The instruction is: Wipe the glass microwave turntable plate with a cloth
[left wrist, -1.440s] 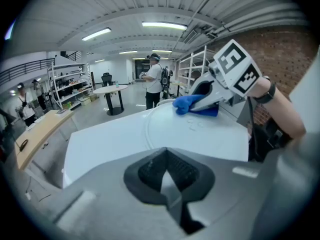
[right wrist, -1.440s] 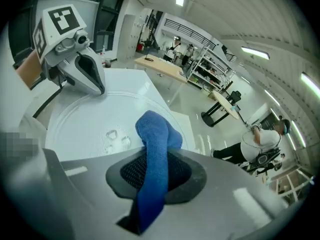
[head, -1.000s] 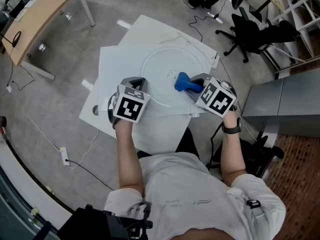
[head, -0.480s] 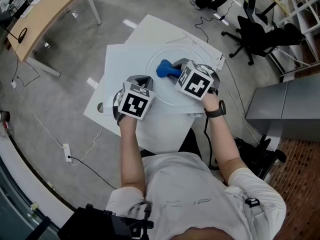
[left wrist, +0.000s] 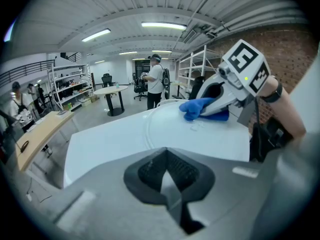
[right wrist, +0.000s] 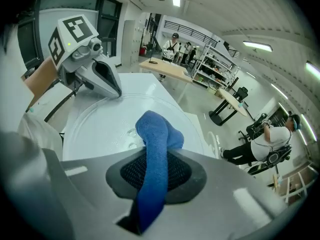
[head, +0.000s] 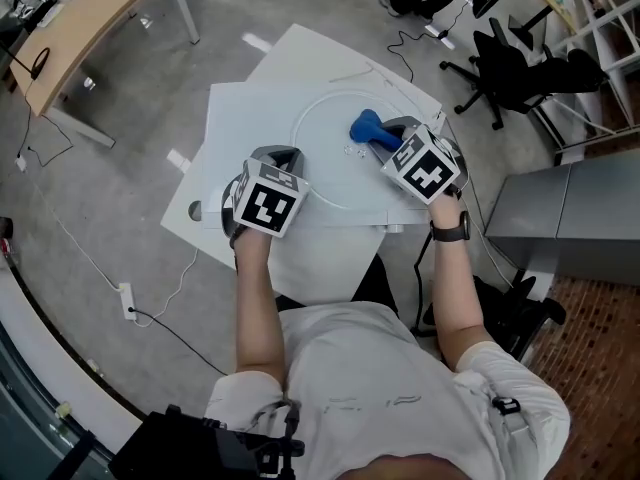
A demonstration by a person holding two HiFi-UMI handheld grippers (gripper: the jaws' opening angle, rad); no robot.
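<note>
free: turntable plate (head: 322,153) far-left | blocked: right rim; cloth (head: 365,127); right gripper (head: 386,140)

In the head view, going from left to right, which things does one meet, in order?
Desk → left gripper → cloth → right gripper → office chair.

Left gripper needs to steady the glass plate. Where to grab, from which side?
Probably the near-left rim of the glass plate, coming in low from where the left gripper sits. It lies flat on the white board, so only the edge offers the jaws a bite; the right gripper and blue cloth occupy its right part.
</note>
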